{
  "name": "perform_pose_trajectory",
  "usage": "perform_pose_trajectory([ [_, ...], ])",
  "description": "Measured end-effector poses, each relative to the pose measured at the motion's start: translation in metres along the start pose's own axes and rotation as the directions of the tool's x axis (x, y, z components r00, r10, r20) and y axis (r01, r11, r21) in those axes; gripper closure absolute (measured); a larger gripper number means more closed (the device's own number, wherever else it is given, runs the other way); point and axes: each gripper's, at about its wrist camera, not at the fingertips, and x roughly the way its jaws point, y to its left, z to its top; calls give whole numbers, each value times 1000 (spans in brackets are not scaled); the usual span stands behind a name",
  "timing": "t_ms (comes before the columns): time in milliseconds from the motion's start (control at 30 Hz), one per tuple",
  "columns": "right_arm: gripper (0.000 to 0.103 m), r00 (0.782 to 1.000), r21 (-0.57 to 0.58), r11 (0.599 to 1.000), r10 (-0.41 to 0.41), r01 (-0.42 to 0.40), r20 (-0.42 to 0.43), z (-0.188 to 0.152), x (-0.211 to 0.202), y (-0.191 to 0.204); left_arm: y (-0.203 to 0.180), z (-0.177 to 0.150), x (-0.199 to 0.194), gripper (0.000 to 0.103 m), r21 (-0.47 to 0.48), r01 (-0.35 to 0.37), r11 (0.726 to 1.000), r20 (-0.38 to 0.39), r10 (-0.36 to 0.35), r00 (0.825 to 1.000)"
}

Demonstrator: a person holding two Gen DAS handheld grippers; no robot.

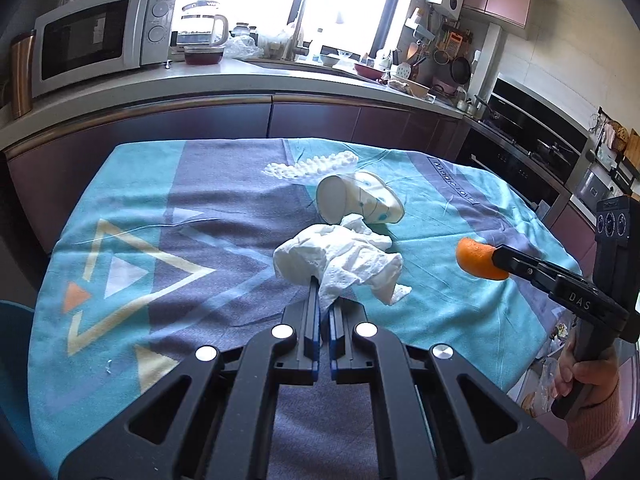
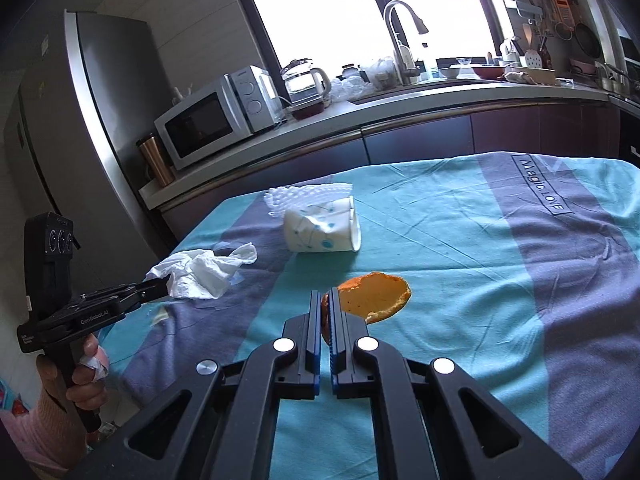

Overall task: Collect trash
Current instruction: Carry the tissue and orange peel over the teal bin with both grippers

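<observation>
- Left gripper [image 1: 323, 300]: fingers [image 1: 312, 308] closed together, pinching a crumpled tissue [image 1: 340, 256] at its near edge; tissue hangs clear of the worktop.
- Left gripper pitched forward and downward. In the right wrist view its body sits at the left edge, level with the right one.
- Left hand [image 2: 80, 376]: wrapped round the black grip handle from below, one fingertip bandaged; pink knitted sleeve at the wrist.
- Right gripper [image 2: 326, 312]: fingers [image 2: 314, 320] shut on a piece of orange peel [image 2: 372, 296], held by its edge, lifted off the worktop.
- Right hand [image 1: 580, 376]: fist round the handle, pink sleeve cuff showing.
- Both grippers well apart, side by side.
</observation>
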Motion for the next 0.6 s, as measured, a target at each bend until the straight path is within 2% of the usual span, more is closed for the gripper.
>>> perform_pose_trajectory([
  [300,100,992,-62,991,121,-123,-24,4,14,49,29,-9,-33,100,-37,-46,998,34,47,998],
  [600,100,974,-115,968,218,-224,-60,11,31,93,61,-20,-70,100,-98,-87,991,75,95,993],
])
